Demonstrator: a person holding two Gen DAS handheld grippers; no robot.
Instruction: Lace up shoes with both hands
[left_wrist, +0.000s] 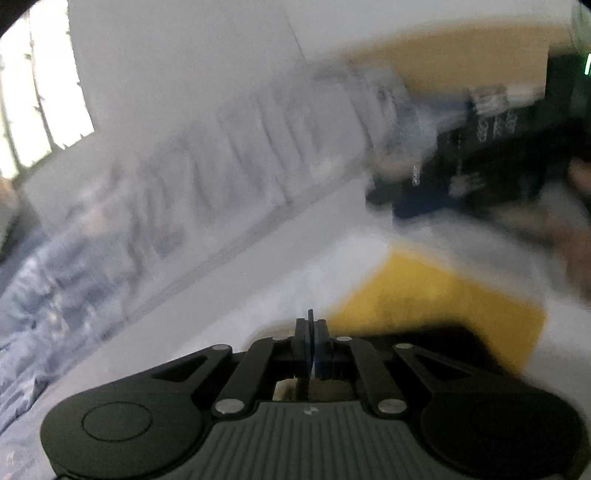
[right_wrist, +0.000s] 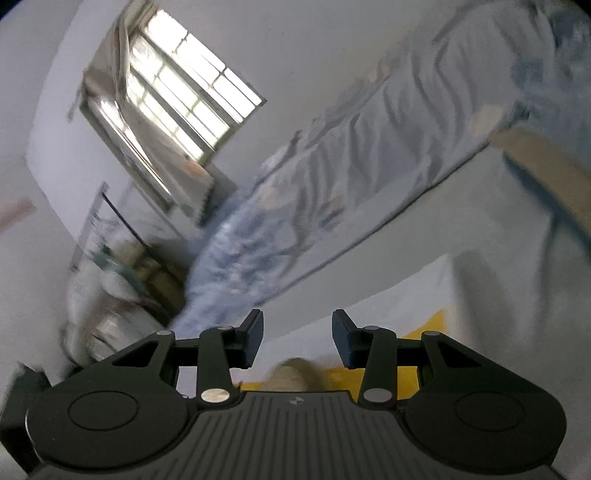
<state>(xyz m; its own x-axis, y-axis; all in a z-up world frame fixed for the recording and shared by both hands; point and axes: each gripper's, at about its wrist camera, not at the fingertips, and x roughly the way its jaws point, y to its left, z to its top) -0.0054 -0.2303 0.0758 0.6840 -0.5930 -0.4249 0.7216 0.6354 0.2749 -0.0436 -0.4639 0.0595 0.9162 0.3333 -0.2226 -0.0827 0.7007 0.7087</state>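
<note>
Left black two-finger gripper (left_wrist: 312, 345) pinched shut, maybe on thin dark lace (left_wrist: 310, 316), unclear; right black gripper (right_wrist: 297, 338) half-wide, empty, beige shoe (right_wrist: 291, 376) at 6 o'clock, likely awaiting handover.

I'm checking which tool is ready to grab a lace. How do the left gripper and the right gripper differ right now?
The left gripper is shut, its pads pressed together on a thin dark strip, perhaps a lace; the right gripper stands open with nothing between its pads. The left wrist view is heavily smeared, while the right wrist view is sharper. Both have the same black linkage build and sit over a yellow and white surface.
</note>
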